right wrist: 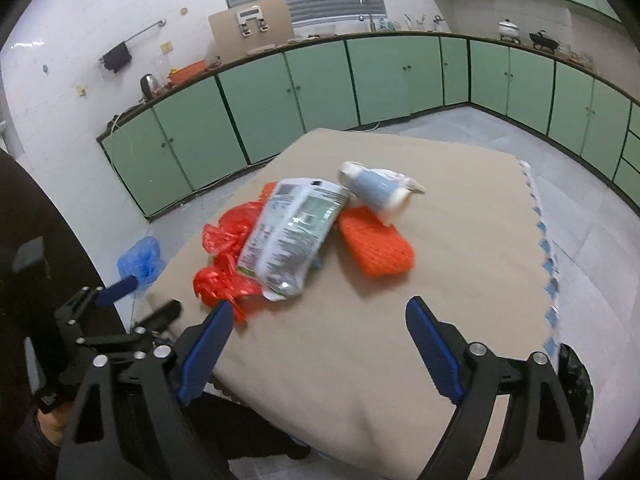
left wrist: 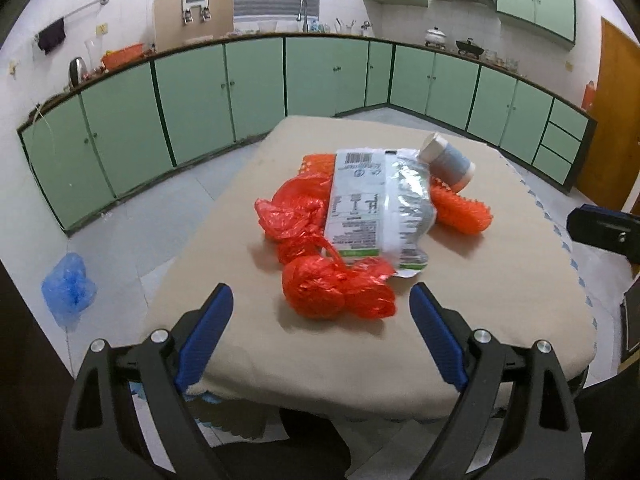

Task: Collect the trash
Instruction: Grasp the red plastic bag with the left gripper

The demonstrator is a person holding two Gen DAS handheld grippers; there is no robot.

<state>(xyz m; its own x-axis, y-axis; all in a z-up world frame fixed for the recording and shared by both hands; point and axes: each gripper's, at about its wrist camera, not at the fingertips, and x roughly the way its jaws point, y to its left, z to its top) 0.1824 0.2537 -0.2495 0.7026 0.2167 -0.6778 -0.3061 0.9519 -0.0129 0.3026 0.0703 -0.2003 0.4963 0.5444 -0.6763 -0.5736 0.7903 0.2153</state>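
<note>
A pile of trash lies on the beige-covered table (left wrist: 500, 300). It holds a crumpled red plastic bag (left wrist: 320, 280), a white and silver snack packet (left wrist: 376, 208), an orange mesh piece (left wrist: 460, 212) and a white-and-blue bottle (left wrist: 448, 160) on its side. My left gripper (left wrist: 320, 292) hovers over the near table edge, open and empty, with the red bag just ahead of its fingertips. My right gripper (right wrist: 320, 304) is also open and empty, short of the packet (right wrist: 292, 232), the red bag (right wrist: 224, 264), the orange mesh (right wrist: 376, 248) and the bottle (right wrist: 376, 190).
A blue plastic bag (left wrist: 68, 288) lies on the floor left of the table, also seen as the blue bag (right wrist: 140, 258) in the right wrist view. Green cabinets (left wrist: 256, 84) run along the far walls. The left gripper (right wrist: 144, 300) shows at the right view's left side.
</note>
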